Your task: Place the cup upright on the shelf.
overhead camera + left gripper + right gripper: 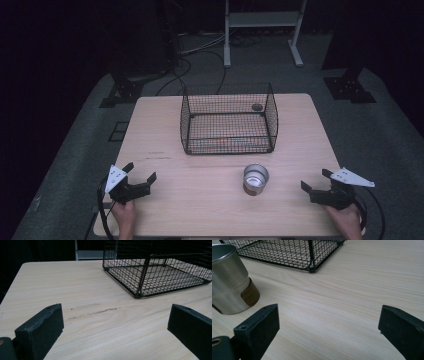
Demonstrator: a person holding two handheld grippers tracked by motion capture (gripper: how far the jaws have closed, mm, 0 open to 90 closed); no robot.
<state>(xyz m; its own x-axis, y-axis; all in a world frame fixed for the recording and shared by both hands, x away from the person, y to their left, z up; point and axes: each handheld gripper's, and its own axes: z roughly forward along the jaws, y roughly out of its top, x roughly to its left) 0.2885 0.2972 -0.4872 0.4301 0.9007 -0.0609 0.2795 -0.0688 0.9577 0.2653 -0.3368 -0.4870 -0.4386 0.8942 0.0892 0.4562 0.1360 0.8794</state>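
Metal cup (pixel 255 179) stands upright on the counter (pixel 200 210), just in front of the wire basket (pixel 229 119). Your right claw (pixel 316 181), well right of the cup, gapes wide and holds nothing. Your left claw (pixel 141 171), near the counter's left front corner, is likewise wide and empty.

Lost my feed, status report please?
Left gripper and right gripper open, empty, low over the table. Shiny metal cup upright before the black wire basket. Nothing between.

Dark lab: cables (pixel 200 47), equipment stands (pixel 349 85).
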